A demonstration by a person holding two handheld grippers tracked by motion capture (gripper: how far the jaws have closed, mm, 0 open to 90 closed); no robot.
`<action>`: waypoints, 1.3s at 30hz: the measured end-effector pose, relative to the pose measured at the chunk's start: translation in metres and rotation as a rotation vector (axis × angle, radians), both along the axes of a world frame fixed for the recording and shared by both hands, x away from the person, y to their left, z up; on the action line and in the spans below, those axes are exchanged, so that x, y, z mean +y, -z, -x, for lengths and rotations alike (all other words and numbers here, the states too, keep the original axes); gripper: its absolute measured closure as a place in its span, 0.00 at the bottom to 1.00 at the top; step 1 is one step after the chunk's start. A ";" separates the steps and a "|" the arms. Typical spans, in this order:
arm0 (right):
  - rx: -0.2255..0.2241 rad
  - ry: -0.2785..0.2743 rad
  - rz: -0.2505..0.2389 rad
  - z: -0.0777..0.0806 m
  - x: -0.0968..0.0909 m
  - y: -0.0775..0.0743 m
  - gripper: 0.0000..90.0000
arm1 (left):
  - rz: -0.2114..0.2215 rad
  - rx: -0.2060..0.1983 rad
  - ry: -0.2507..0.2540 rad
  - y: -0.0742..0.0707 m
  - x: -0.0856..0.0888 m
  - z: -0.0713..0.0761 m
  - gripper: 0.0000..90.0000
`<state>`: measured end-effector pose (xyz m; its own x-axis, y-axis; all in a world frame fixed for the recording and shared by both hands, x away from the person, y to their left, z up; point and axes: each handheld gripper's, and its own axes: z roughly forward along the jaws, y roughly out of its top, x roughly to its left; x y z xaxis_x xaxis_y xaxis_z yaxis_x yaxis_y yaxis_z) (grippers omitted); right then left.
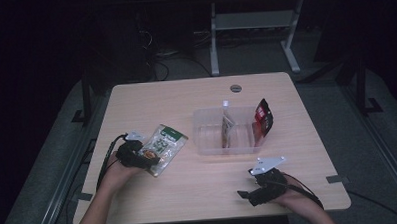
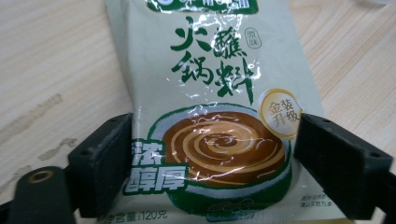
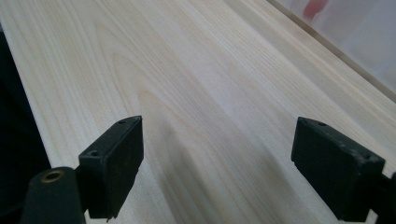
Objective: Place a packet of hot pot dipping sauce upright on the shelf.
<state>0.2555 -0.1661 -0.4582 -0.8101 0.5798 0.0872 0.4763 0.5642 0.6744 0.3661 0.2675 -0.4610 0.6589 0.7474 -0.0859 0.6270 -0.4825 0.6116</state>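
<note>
Thing in hand: a pale cream-and-green glossy plastic sauce pouch [image 2: 212,107] printed with a brown swirl in a bowl, lying flat on the light wooden table [image 1: 199,192], left of the clear plastic tub [image 1: 207,141] and well apart from it.
Left gripper: the left gripper [image 2: 212,163] stands low over the pouch's lower end, jaws spread wide, one black pad at each side edge; the left pad looks to be brushing the film, though this close I cannot be sure it presses. Nothing is clamped.
Right gripper: the right gripper [image 3: 217,163] hovers over bare table near the front edge, jaws wide apart and empty.
How it will handle: judged soft and floppy, a filled paste that shifts and sags when lifted; light to moderate in weight; the shiny film is probably slippery.
Where to take hold: likely best across the flat bottom seam or a side edge, where the film is thin and stiff, not over the bulging middle.
Risk: a pinch on the full belly may slide off.
Nearby: a red-and-black packet [image 1: 262,117] leans at the tub's right end; a white-capped pouch [image 1: 227,128] stands inside.
</note>
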 end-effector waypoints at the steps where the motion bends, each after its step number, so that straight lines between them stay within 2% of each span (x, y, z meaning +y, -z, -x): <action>1: -0.001 -0.001 0.000 0.000 0.000 0.000 0.18 | 0.004 -0.001 0.001 0.001 0.000 0.000 0.12; 5: 0.000 0.000 0.001 0.000 0.000 0.000 0.18 | -0.004 -0.003 0.000 0.001 -0.001 0.000 0.12; 10: 0.000 -0.002 0.002 0.000 0.000 0.001 0.18 | -0.035 -0.015 0.012 0.001 -0.004 0.002 0.12; 19: 0.002 -0.006 0.006 0.000 0.001 0.001 0.18 | -0.057 -0.026 -0.013 0.000 -0.007 0.005 0.16; 23: 0.001 -0.006 0.006 0.000 0.001 0.001 0.18 | -0.056 -0.027 -0.033 -0.002 -0.004 0.005 0.29; 27: 0.002 -0.005 0.009 0.000 0.001 0.001 0.18 | -0.081 -0.039 -0.043 -0.003 -0.006 0.006 0.37; 34: 0.005 -0.005 0.010 0.001 0.002 0.000 0.18 | -0.077 -0.049 -0.062 -0.005 -0.001 0.006 0.63; 35: 0.006 -0.004 0.010 0.001 0.002 0.001 0.18 | -0.086 -0.061 -0.054 -0.006 0.000 0.005 0.67; 39: 0.005 -0.006 0.010 0.000 0.002 0.001 0.18 | -0.077 -0.061 -0.054 -0.007 0.000 0.006 0.82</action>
